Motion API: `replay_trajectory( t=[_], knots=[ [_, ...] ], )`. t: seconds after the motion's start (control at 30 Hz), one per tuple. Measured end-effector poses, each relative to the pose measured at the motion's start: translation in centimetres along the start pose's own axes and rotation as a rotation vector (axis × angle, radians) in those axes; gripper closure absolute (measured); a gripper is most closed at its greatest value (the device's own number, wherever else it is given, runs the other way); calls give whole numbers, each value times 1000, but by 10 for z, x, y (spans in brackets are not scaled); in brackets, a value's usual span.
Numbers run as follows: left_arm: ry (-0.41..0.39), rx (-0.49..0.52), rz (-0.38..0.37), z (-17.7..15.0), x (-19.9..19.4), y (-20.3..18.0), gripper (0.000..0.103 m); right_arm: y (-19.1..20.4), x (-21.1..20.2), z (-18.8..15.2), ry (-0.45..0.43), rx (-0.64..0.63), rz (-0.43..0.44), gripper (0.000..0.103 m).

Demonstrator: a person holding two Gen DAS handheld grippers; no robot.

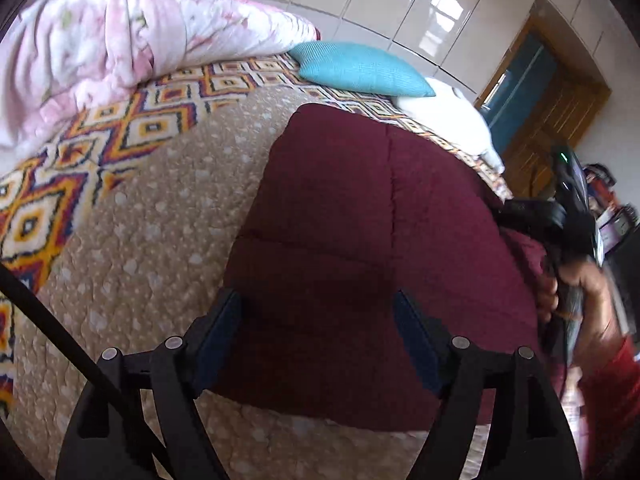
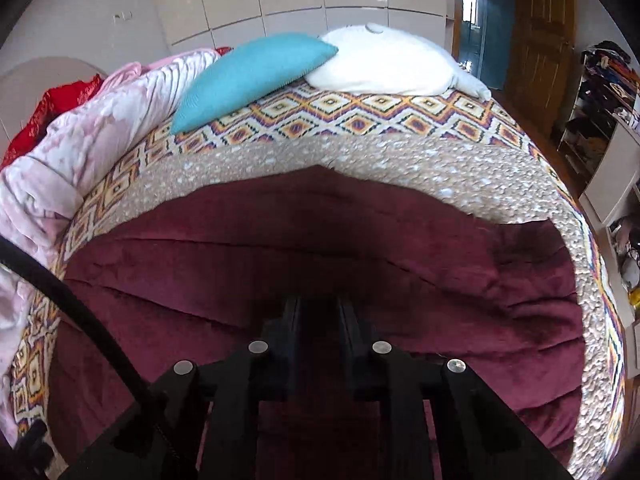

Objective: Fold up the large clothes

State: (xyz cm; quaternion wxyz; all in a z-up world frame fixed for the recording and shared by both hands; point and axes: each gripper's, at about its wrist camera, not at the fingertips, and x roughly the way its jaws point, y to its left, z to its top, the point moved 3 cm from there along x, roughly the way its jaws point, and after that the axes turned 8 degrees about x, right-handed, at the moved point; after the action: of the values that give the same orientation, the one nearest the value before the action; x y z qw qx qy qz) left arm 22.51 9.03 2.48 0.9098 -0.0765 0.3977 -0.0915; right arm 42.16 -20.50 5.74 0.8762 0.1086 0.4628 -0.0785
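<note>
A large maroon fleece garment (image 1: 360,240) lies folded on the beige spotted bedspread (image 1: 160,220). My left gripper (image 1: 320,312) hovers just above its near edge with jaws wide open and empty. In the right wrist view the same maroon garment (image 2: 280,248) spreads wide below my right gripper (image 2: 320,308), whose jaws stand nearly closed with a narrow gap; maroon cloth shows between them, but I cannot tell if it is pinched. The right gripper and the hand holding it show at the garment's right edge in the left wrist view (image 1: 568,216).
A pink floral quilt (image 1: 100,48) is bunched at the bed's far left. A teal pillow (image 2: 252,76) and a white pillow (image 2: 384,64) lie at the head. A patterned blanket (image 2: 340,116) lies under the bedspread. A wooden door (image 2: 540,40) and shelves (image 2: 600,100) stand right.
</note>
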Motion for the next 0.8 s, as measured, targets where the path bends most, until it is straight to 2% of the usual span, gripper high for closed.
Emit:
replay_trajectory(
  t=[0.07, 0.13, 0.23, 0.3, 0.43, 0.53, 0.6, 0.67, 0.73, 0.8],
  knots=[
    [-40, 65, 24, -4, 3, -6, 26, 7, 34, 6, 40, -30, -71, 84],
    [-87, 119, 42, -5, 2, -9, 26, 8, 55, 13, 42, -54, -133, 84],
    [-84, 162, 72, -3, 3, -12, 26, 16, 76, 16, 22, -107, -233, 84],
    [-70, 159, 67, 0, 0, -12, 26, 20, 82, 17, -5, -132, -286, 84],
    [-39, 96, 26, 1, -10, -4, 25, 24, 79, 16, -17, -156, -325, 85],
    [-30, 80, -9, 0, -20, -3, 25, 34, 57, 21, -14, -216, -392, 81],
    [-39, 92, -4, -2, -26, -5, 25, 43, 24, 25, -81, -205, -328, 77],
    [-38, 109, 17, -5, -27, -4, 25, 51, -11, 27, -140, -161, -256, 61],
    [-17, 123, 26, -9, -23, -3, 25, 65, -34, 25, -142, -129, -149, 60],
    [-4, 123, 26, -12, -21, 1, 25, 82, -35, 16, -98, -137, -73, 60]
  ],
)
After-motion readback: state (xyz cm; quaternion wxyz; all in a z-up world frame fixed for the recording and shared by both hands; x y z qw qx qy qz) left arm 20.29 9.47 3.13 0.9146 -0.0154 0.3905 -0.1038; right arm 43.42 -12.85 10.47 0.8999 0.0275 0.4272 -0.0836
